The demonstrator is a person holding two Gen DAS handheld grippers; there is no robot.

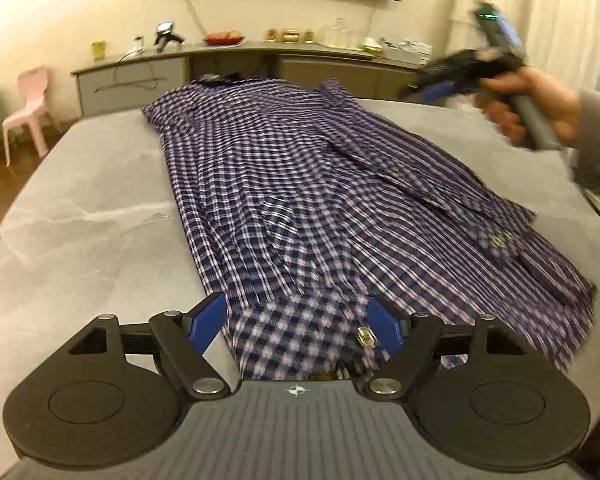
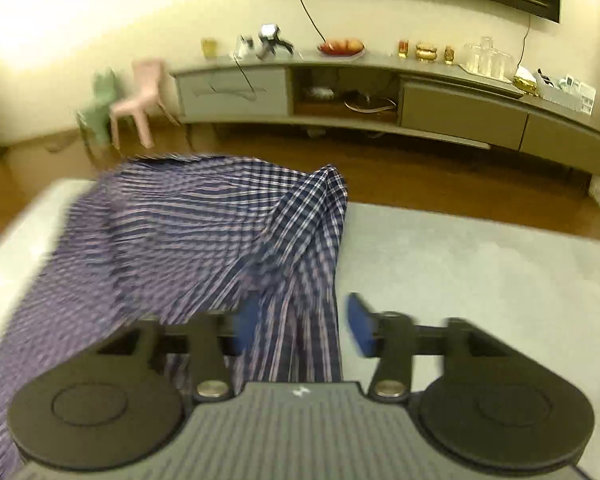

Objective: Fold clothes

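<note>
A navy, purple and white checked shirt (image 1: 300, 184) lies lengthwise on the grey table (image 1: 92, 216), with one sleeve folded across its right side. My left gripper (image 1: 298, 320) is open at the near end, with a buttoned cuff lying between its blue pads (image 1: 210, 318). A hand holds my right gripper (image 1: 432, 92), blurred, above the shirt's far right side. In the right wrist view the shirt (image 2: 204, 232) is bunched up into a peak. A strip of it runs between the jaws of the open right gripper (image 2: 304, 320). The right pad (image 2: 360, 322) stands clear of the cloth.
Bare grey tabletop (image 2: 480, 272) lies right of the shirt. Beyond the table's far edge is wooden floor, then a long low sideboard (image 2: 460, 112) carrying a fruit plate, glasses and cables. A pink chair (image 2: 140, 100) and a green chair (image 2: 96, 112) stand at the left wall.
</note>
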